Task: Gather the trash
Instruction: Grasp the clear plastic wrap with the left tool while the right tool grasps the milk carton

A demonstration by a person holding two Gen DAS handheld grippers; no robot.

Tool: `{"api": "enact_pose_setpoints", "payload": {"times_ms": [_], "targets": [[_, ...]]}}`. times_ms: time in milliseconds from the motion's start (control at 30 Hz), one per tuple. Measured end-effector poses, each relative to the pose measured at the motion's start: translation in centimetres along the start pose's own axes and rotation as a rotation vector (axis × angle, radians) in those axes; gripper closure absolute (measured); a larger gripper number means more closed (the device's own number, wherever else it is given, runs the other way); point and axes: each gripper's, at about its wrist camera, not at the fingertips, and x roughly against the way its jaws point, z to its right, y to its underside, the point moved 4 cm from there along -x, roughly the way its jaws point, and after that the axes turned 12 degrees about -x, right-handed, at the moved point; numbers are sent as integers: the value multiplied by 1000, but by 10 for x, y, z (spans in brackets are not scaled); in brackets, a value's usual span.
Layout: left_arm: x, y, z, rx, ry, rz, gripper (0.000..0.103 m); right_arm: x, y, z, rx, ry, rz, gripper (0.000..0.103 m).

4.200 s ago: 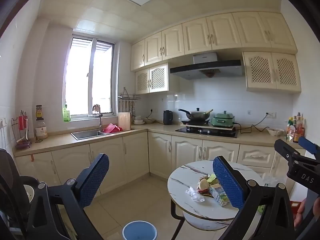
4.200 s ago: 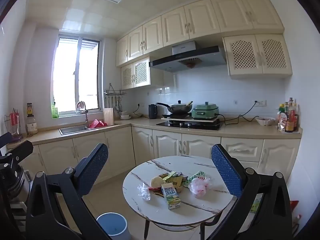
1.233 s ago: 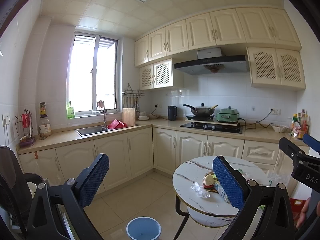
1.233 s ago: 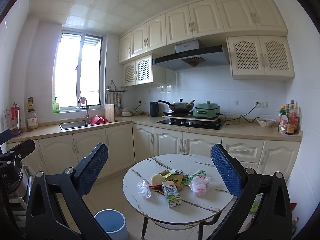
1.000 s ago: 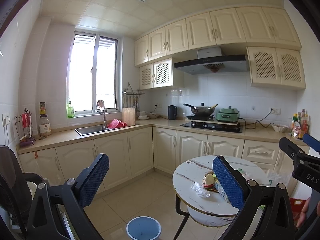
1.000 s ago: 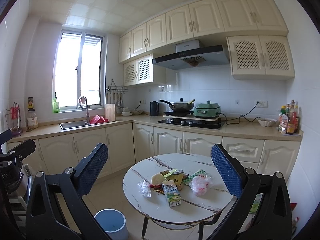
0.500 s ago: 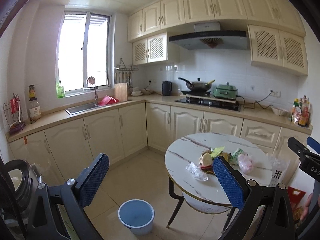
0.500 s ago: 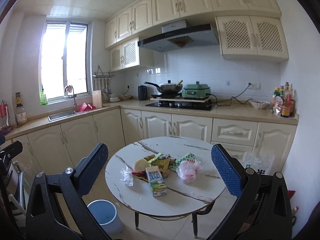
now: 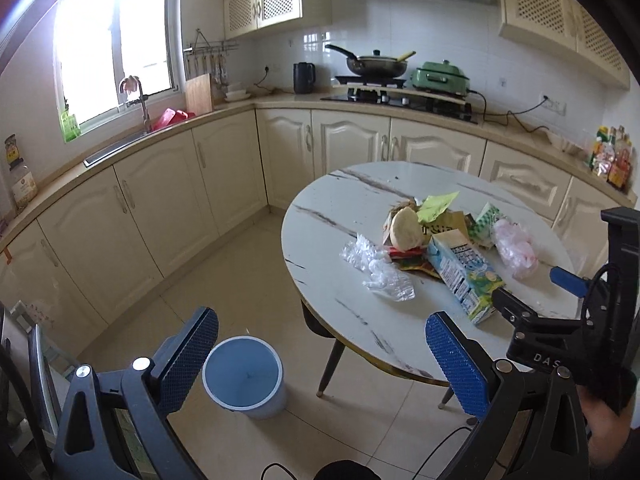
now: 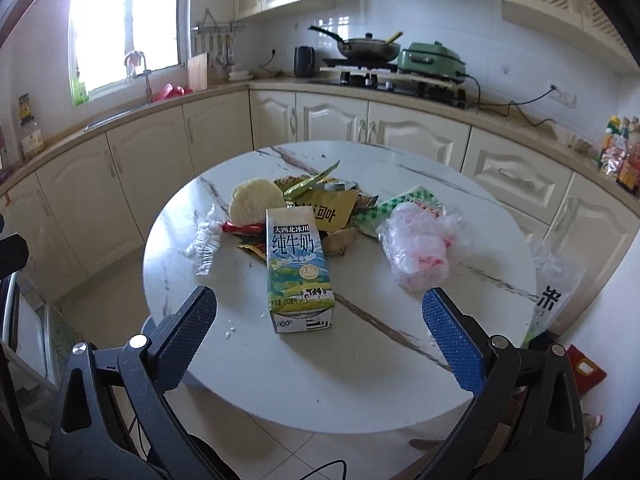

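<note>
My left gripper (image 9: 320, 354) is spread wide and empty, out past the table (image 9: 348, 312) edge above the blue bin (image 9: 244, 380); if I swing it in low it could clip the rim or shove the crushed clear bottle (image 10: 204, 242) off. My right gripper (image 10: 318, 320) is also apart, empty, lined up on the milk carton (image 10: 298, 268), which lies flat at the near edge of the trash pile. Closing off-centre could skid it into the wrappers (image 10: 332, 208) or the knotted plastic bag (image 10: 418, 248).

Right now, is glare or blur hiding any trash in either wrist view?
Left wrist view: the window is blown out, but the trash on the table is sharp. Right wrist view: same window glare; the milk carton print is readable, and straight edges bow toward the rim.
</note>
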Motion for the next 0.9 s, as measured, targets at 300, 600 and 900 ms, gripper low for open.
{"api": "enact_pose_setpoints", "payload": {"times_ms": [300, 600, 900], "targets": [[-91, -29, 4, -11, 70, -87, 1, -63, -2, 6, 23, -74, -117, 24], [-173, -51, 1, -10, 118, -165, 4, -52, -7, 16, -38, -208, -93, 56], [-209, -57, -7, -5, 192, -136, 86, -41, -20, 19, -59, -211, -59, 56]]}}
